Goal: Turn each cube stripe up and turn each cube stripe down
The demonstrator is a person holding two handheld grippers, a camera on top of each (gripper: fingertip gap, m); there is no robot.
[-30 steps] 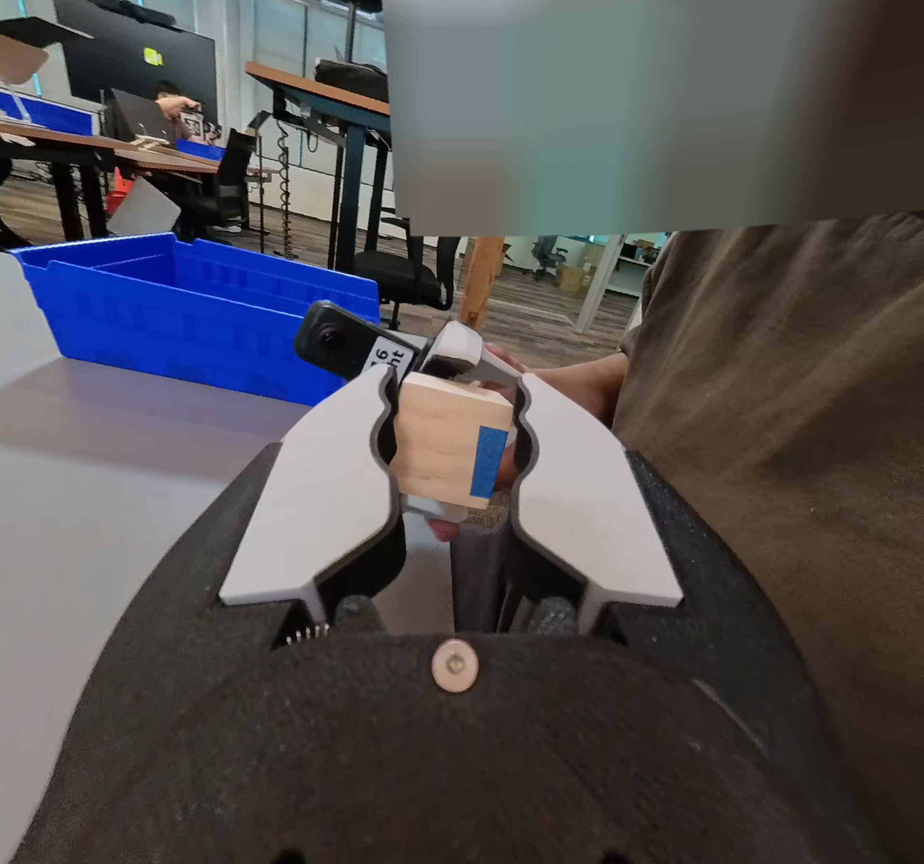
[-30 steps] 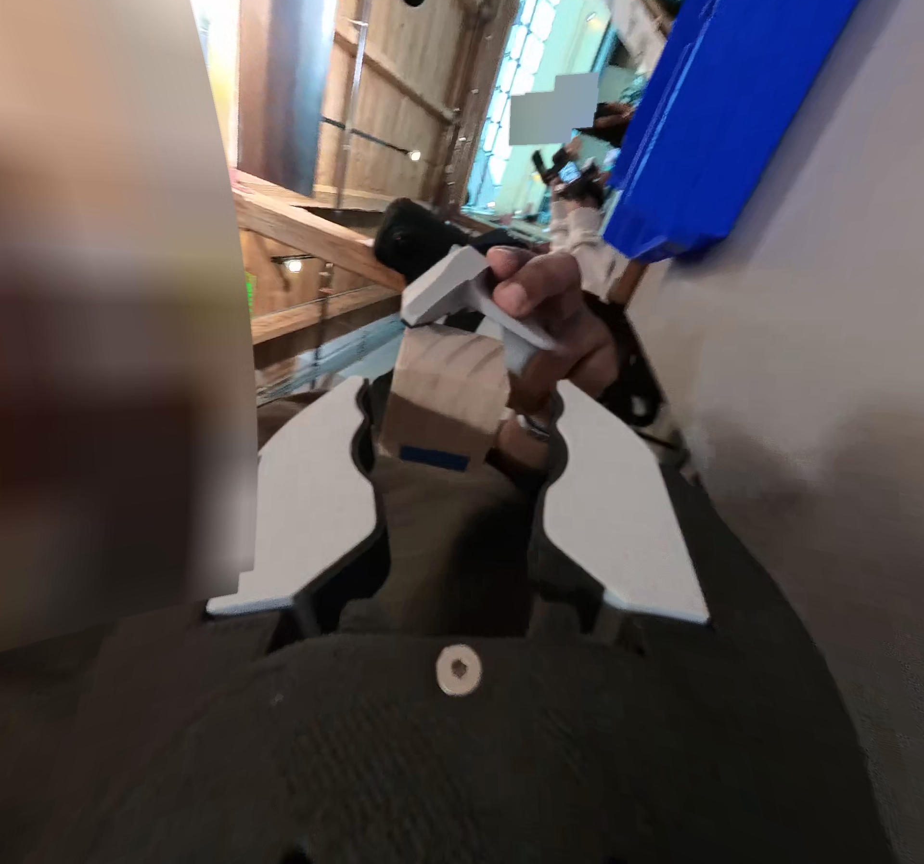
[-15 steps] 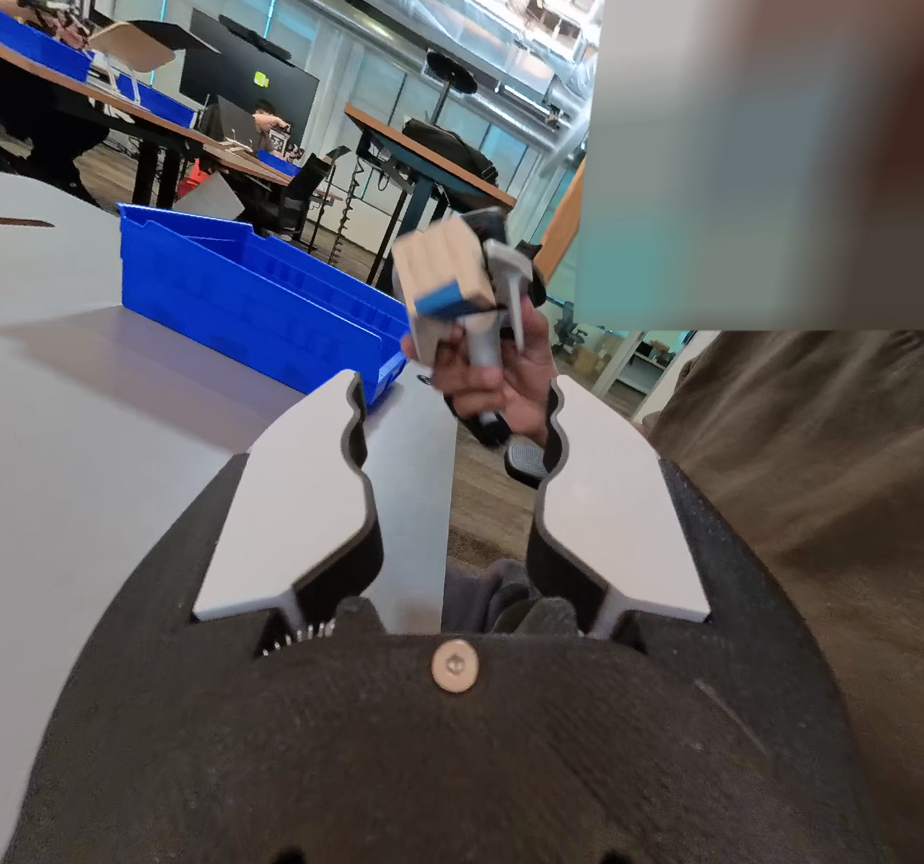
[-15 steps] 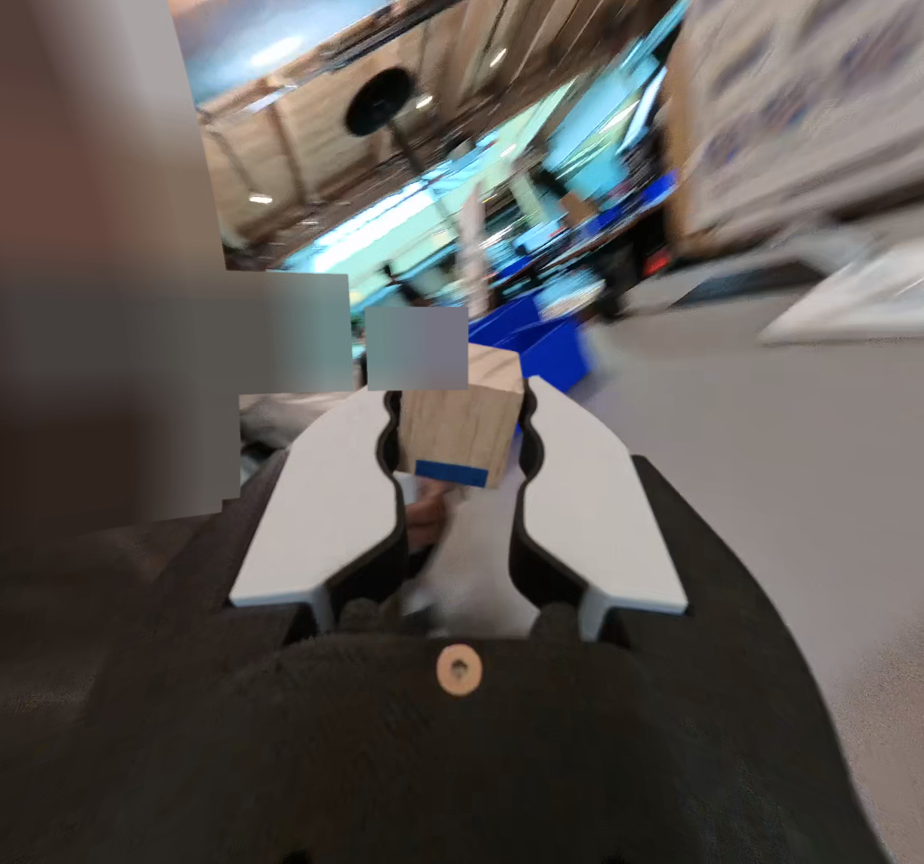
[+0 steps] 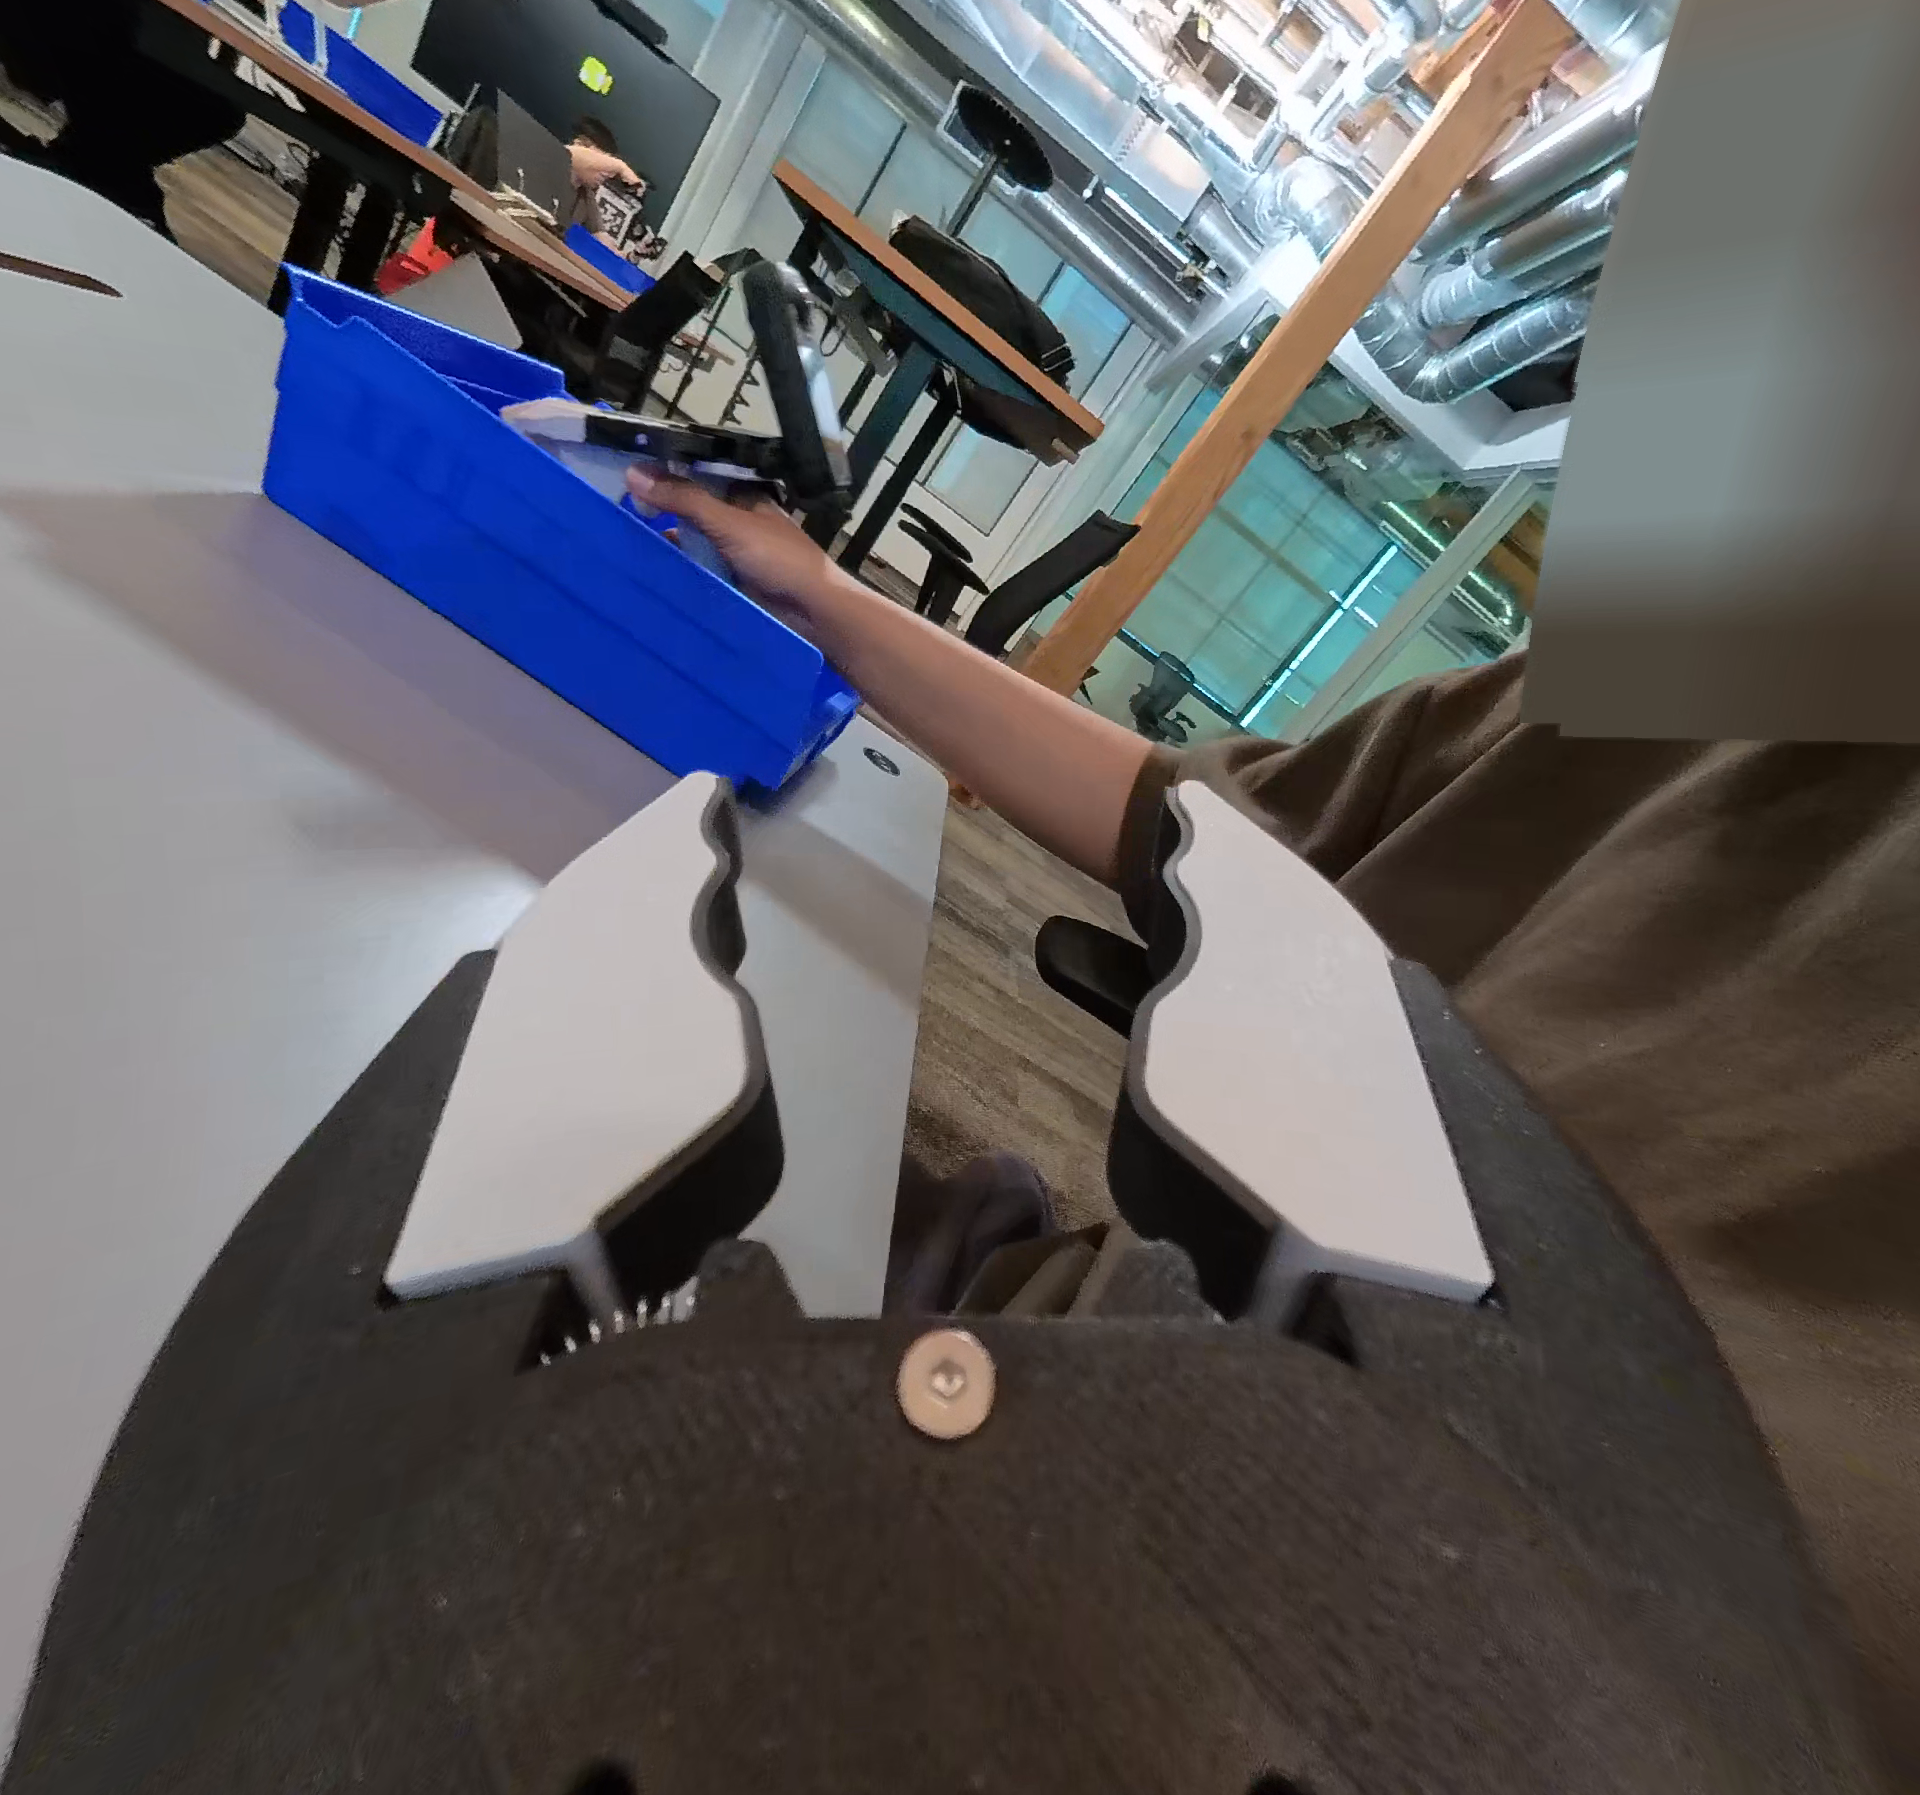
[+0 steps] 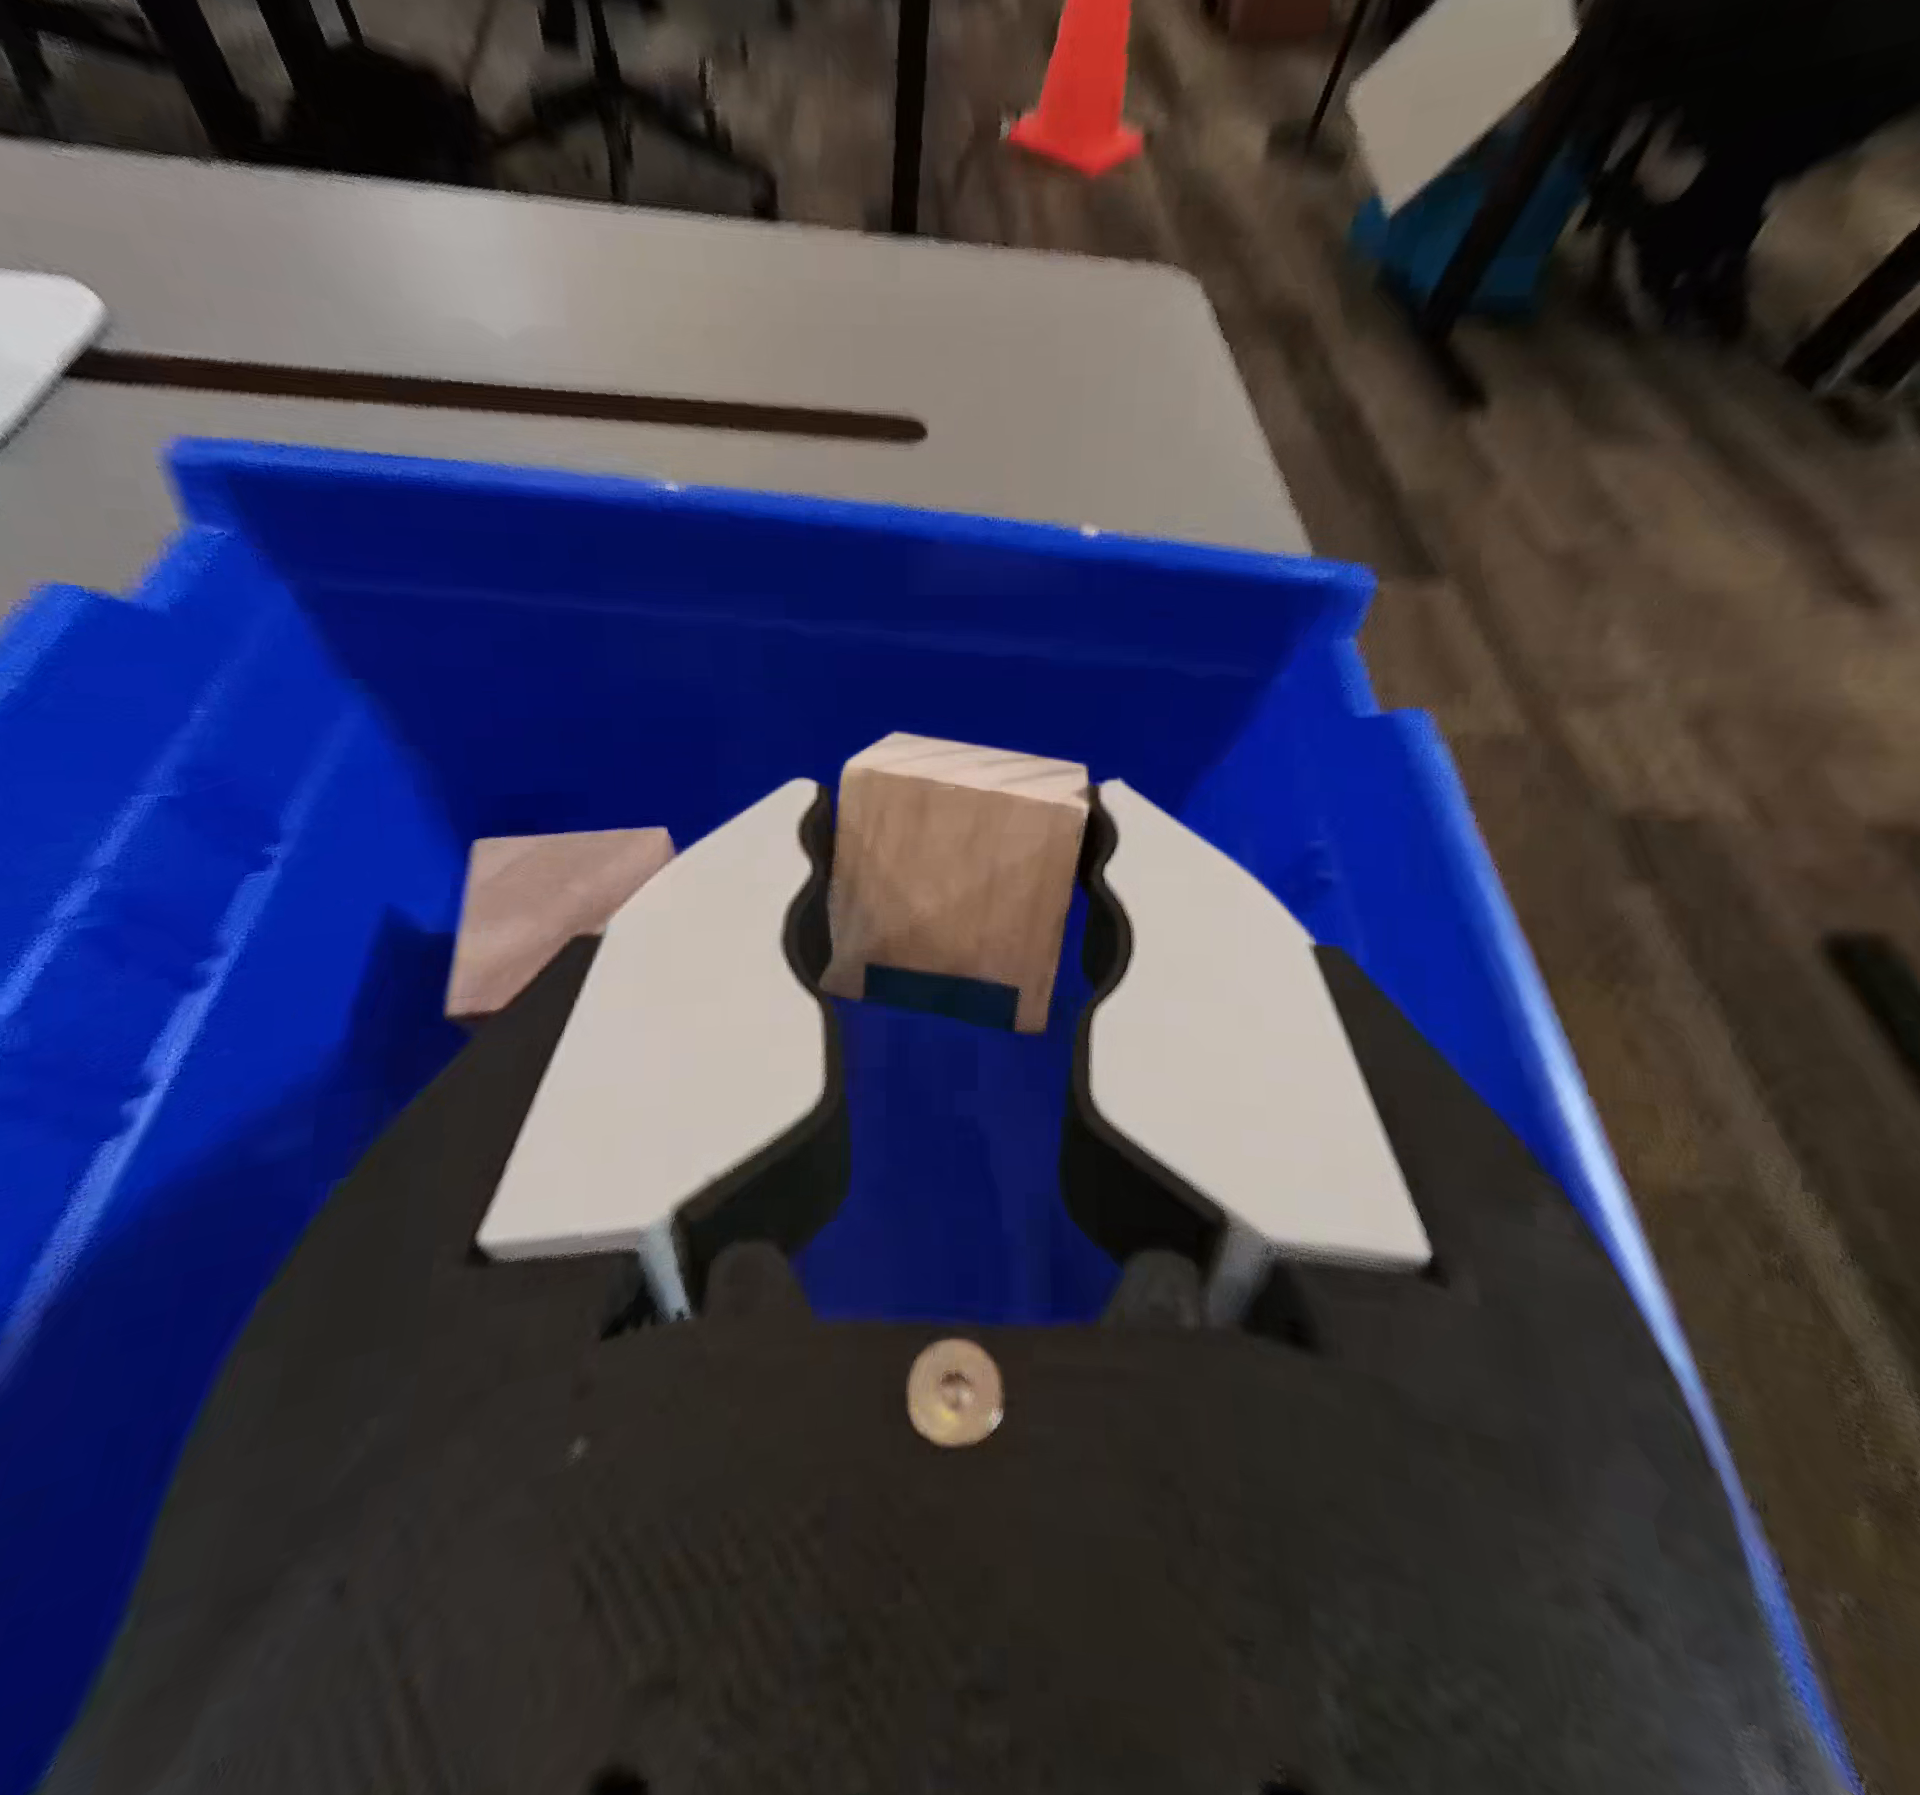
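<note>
My right gripper point(image 6: 956, 846) is shut on a wooden cube point(image 6: 951, 878) and holds it inside the blue bin point(image 6: 727, 623), near the far wall. A blue stripe shows at the cube's near lower edge. A second wooden cube point(image 6: 540, 909) lies in the bin to the left, partly hidden by my left finger. My left gripper point(image 5: 951, 841) is open and empty, over the near edge of the grey table point(image 5: 260, 758). In the left wrist view the right gripper's body point(image 5: 686, 452) reaches into the blue bin point(image 5: 499, 540), held by a hand.
The person's arm point(image 5: 987, 727) and brown shirt point(image 5: 1610, 966) fill the right of the left wrist view. The table has a dark cable slot point(image 6: 499, 400) behind the bin. An orange cone point(image 6: 1086, 41), desks and chairs stand on the floor beyond.
My left gripper let go of the cube and opened; my right gripper took it. The right gripper then carried the cube away from the person and down into the blue bin.
</note>
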